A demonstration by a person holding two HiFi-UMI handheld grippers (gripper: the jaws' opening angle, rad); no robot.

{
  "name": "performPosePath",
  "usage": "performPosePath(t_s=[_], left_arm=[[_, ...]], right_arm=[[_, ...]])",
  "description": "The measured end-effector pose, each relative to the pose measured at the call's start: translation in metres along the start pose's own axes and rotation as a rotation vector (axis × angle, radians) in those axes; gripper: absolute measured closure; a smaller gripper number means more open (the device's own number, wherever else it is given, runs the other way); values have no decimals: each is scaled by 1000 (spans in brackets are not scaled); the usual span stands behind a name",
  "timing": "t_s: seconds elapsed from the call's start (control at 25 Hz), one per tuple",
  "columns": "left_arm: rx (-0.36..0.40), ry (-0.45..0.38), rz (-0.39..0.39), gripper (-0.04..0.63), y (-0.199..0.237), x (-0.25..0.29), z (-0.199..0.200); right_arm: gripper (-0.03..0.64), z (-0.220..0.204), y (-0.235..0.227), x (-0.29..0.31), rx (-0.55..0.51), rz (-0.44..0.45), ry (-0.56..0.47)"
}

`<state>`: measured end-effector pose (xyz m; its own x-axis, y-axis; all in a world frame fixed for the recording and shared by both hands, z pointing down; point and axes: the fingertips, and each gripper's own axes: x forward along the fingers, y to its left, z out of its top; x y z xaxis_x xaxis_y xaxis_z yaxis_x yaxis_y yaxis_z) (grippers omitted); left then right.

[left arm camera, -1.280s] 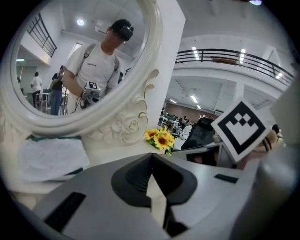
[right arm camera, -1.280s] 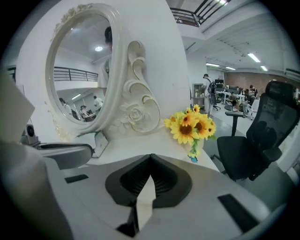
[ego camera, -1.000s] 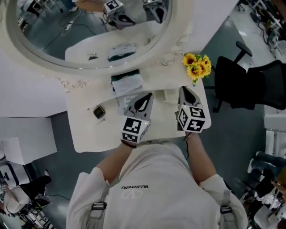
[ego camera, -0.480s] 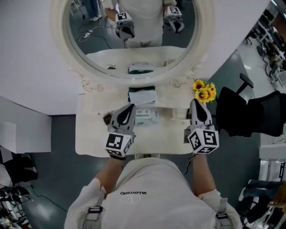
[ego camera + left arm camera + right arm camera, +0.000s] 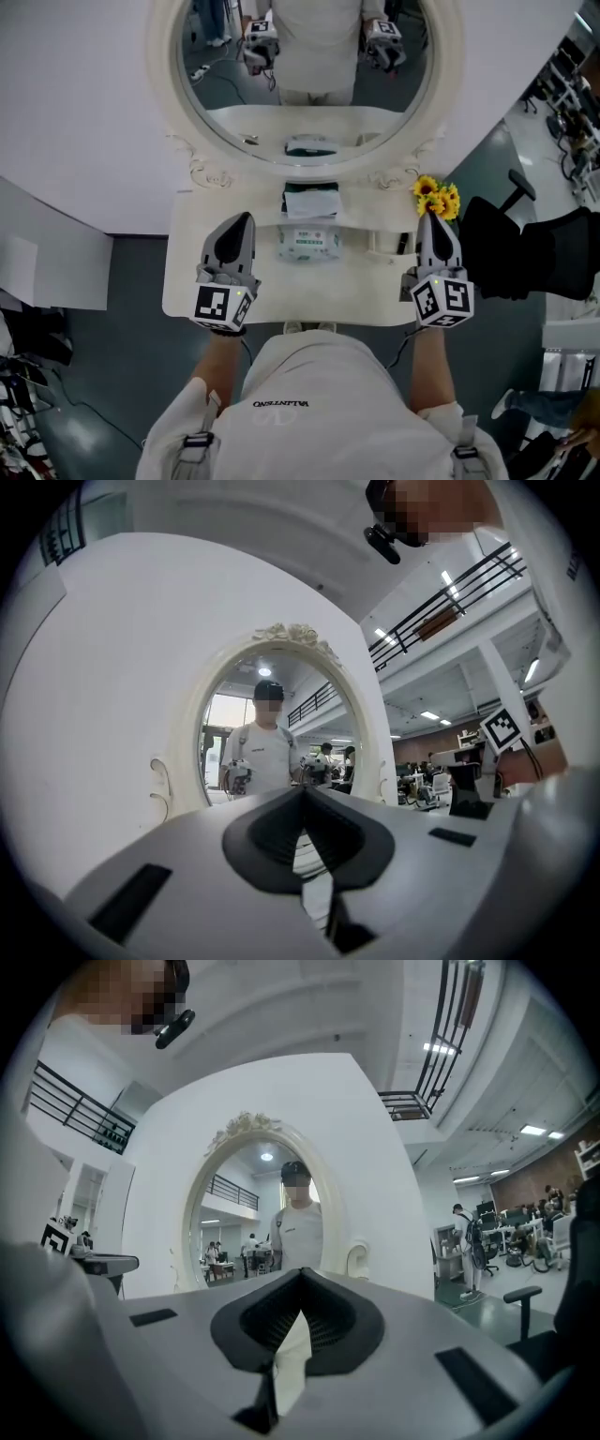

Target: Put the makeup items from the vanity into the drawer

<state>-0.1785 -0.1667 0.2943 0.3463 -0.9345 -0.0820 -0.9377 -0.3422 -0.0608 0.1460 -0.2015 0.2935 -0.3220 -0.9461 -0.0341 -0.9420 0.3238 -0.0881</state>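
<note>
The person's white shirt (image 5: 323,394) covers the front edge of the vanity (image 5: 281,302), so I can't make out any drawer from the head view. The left gripper (image 5: 242,218) hangs over the left part of the top and hides whatever lies under it. The right gripper (image 5: 433,218) does the same at the right edge. Print on the makeup items is too small for me to read.

In the left gripper view the left gripper (image 5: 302,790) has its jaws pressed together at the tip with nothing between them. In the right gripper view the right gripper (image 5: 302,1272) is the same, closed and empty. Both point level at the oval mirror (image 5: 305,75), which reflects the person and both grippers.

The makeup items sit on the vanity top between the two grippers, touched by neither. A flat pack (image 5: 307,244) lies at the middle, a teal-and-white box (image 5: 311,201) is just behind it against the mirror's base, and a pale item (image 5: 384,246) I can't identify lies towards the right gripper. Sunflowers (image 5: 437,198) stand at the back right corner, just beside the right gripper's tip.

The top is glossy white, set against a white wall (image 5: 84,122). Grey floor (image 5: 112,281) shows on both sides, with a black chair (image 5: 511,248) to the right. The right gripper view shows an open office with desks (image 5: 506,1227) beyond.
</note>
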Motion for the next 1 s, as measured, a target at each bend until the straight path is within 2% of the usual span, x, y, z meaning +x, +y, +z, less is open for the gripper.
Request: performPosePath(t_s=[0.44,1.0], left_arm=[[-19,-8,17,597,9,-9,5],[-36,2,-24,597,-6,-17,-1]], right_arm=[[607,2,11,-3,6,-5,19],[609,-1,18,-24,-2,-26,34]])
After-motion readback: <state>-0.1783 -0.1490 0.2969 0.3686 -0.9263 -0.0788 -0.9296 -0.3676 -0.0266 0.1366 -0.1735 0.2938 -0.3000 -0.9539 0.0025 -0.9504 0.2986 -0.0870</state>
